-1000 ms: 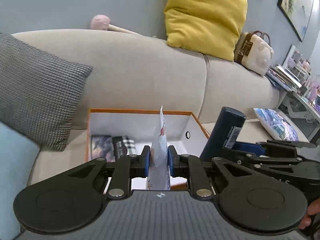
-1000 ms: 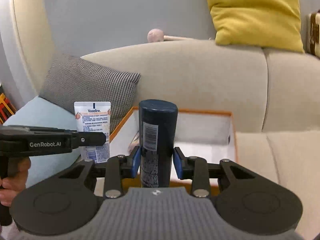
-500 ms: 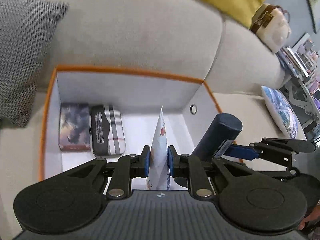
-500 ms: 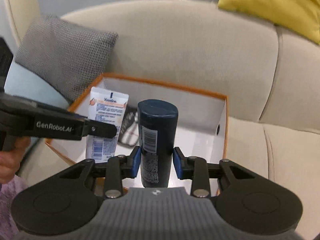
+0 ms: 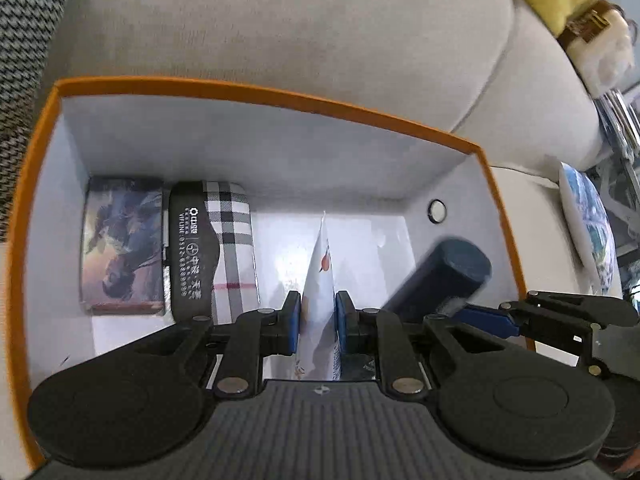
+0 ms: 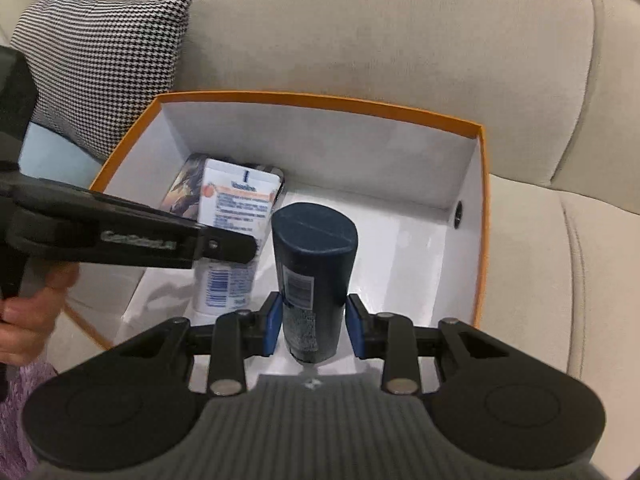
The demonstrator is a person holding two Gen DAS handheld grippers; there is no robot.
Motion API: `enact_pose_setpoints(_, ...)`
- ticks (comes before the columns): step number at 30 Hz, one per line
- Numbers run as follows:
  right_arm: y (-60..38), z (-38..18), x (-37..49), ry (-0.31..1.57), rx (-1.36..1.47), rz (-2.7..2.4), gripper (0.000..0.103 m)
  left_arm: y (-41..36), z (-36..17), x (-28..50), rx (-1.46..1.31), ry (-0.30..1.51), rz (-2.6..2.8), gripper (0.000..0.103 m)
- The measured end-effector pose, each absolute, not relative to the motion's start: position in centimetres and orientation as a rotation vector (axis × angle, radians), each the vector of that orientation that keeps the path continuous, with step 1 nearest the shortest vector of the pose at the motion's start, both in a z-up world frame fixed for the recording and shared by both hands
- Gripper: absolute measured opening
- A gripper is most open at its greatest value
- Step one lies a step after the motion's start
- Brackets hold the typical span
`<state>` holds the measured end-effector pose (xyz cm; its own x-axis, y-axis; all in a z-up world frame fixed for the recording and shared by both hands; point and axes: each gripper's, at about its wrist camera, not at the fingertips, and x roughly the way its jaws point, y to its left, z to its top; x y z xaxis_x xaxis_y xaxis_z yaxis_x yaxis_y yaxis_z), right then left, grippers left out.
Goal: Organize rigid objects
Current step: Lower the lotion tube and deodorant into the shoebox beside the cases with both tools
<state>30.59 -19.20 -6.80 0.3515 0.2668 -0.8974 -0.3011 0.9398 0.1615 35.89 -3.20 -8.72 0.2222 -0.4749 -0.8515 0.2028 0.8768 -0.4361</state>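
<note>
Orange edging runs round the rim of a white box (image 5: 276, 94) that sits on a beige sofa (image 5: 280, 20), and both grippers hang over its open top, pointing steeply down. The left gripper (image 5: 318, 322) has its blue pads closed on a white lotion tube (image 5: 320, 280), which from its own camera shows edge-on with the crimped end up. From the right wrist camera the same tube (image 6: 230, 248) shows its printed face at about 10 o'clock from the dark bottle, inside the box. The right gripper (image 6: 314, 330) has its pads pressed on the lower body of a dark blue bottle (image 6: 312, 264), which stands cap-up between them above the white floor of the box.

Two things already lie flat on the box floor at 9 o'clock in the left view: a case with a horse picture (image 5: 122, 248) against the left wall, and a plaid case (image 5: 212, 248) touching it on its right side. The rest of the floor is bare white.

A houndstooth cushion (image 6: 104, 68) leans on the sofa at 10 o'clock from the box in the right view. A hand (image 6: 28, 320) grips the left gripper's handle at the far left edge there.
</note>
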Motion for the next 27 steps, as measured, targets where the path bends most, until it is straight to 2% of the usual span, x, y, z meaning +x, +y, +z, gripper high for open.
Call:
enact_pose_setpoints(5,-19.1,-8.1,33.6,1.181,0.037,0.359,0.034,-3.8,-10.0,37.8,-0.227,1.293,-0.455,0.020)
enact_pose_setpoints(14,-19.3,-10.4,36.7,1.257,0.138,0.292,0.031,-2.7,-12.7,40.8,-0.378,1.348,-0.459,0.020)
enact_pose_setpoints(17,-19.6,-11.1,37.3,1.273,0.176,0.295,0.010,-2.7,-13.2,41.3,-0.370,1.364,-0.461,0.022)
enact_pose_setpoints(22,-19.4,-11.2,37.5,1.264,0.145,0.287,0.014,-2.7,-13.1,41.2,-0.334,1.348,-0.420,0.026)
enact_pose_setpoints(25,-19.5,-10.7,37.2,1.249,0.103,0.299,0.015,-3.0,-11.7,40.5,-0.279,1.298,-0.434,0.032)
enact_pose_setpoints(27,-19.5,-10.6,36.9,1.255,0.069,0.308,0.017,-3.3,-10.7,39.9,-0.224,1.269,-0.442,0.032)
